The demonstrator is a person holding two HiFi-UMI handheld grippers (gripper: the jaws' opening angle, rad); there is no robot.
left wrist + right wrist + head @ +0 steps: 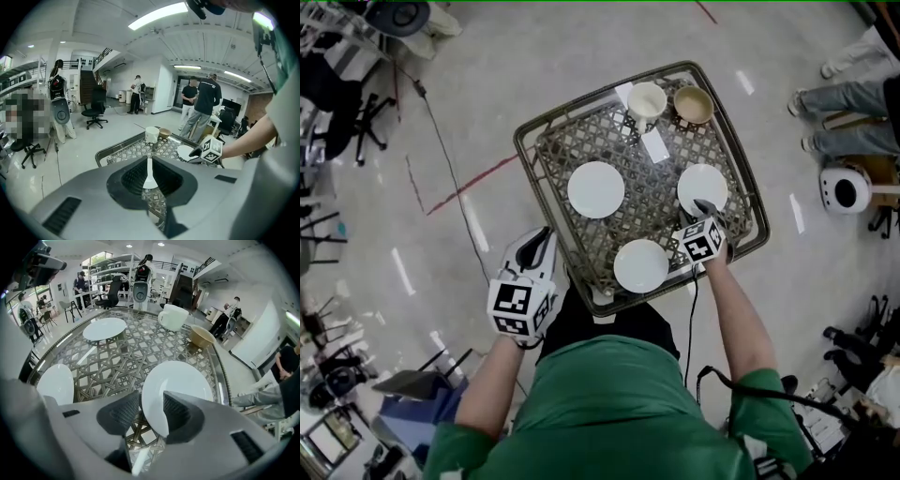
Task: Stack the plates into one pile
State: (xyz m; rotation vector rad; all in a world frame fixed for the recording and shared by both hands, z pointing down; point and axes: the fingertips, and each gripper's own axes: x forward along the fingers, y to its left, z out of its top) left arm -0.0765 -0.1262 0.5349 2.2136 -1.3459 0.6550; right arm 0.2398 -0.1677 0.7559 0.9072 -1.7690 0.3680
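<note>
White right plate point(183, 380) looks stiff, slick, breakable; best pinched by its rim. The right gripper point(145, 401) is spread over the near rim; left gripper point(149, 173) pressed together.

Plates: three, all white and lying apart: a far left plate point(596, 189), a right plate point(702, 187) and a near plate point(641, 266).
Cups: one white cup point(646, 99), at the far edge.
Bowls: one tan bowl point(693, 105), just right of the cup.
Paper slips: two, a far slip point(623, 92) and a nearer slip point(654, 145).
Tables: one lattice-top table point(581, 141).
Grippers: two, the left gripper point(536, 242) and the right gripper point(705, 208).
Bystanders: three far off (seen from the left gripper view), a lone bystander point(137, 93) on the left and a pair of bystanders point(206, 101) on the right.
</note>
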